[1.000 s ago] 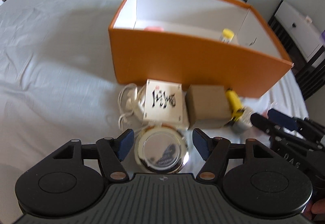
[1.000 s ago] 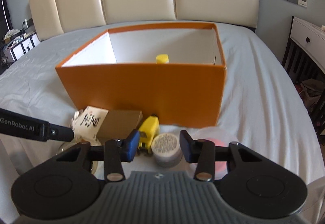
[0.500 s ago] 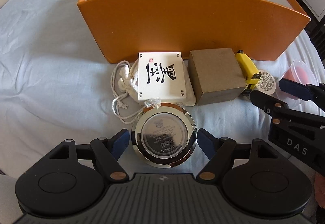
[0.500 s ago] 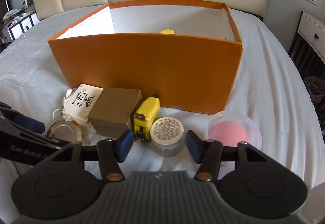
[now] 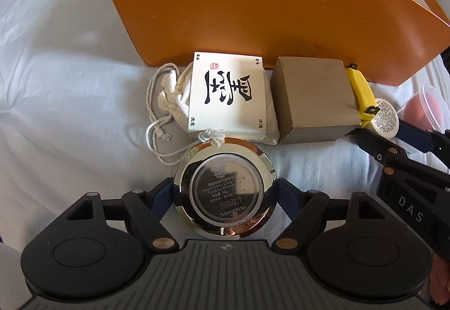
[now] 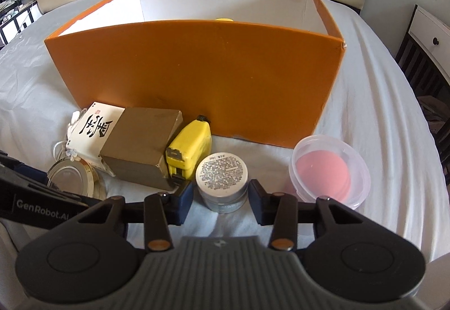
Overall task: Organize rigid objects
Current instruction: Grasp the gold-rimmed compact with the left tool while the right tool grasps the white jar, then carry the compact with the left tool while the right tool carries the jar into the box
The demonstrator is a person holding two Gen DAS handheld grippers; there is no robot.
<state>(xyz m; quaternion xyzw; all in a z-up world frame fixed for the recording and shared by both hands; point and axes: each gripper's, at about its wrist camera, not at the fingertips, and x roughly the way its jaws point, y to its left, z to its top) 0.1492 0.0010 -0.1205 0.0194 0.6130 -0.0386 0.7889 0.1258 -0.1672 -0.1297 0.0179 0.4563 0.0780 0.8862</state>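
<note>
My left tongs [image 5: 225,191] stand wide, straddling the round mirrored compact [image 5: 224,189] that lies flat on the bed [image 5: 70,85]; the pads flank its rim, contact unclear. My right tongs [image 6: 220,193] have just been closing around the small silver jar [image 6: 222,179], not yet pressing it. Beyond both, well behind the clutter, stands the orange box [image 6: 194,79], where these likely go.
</note>
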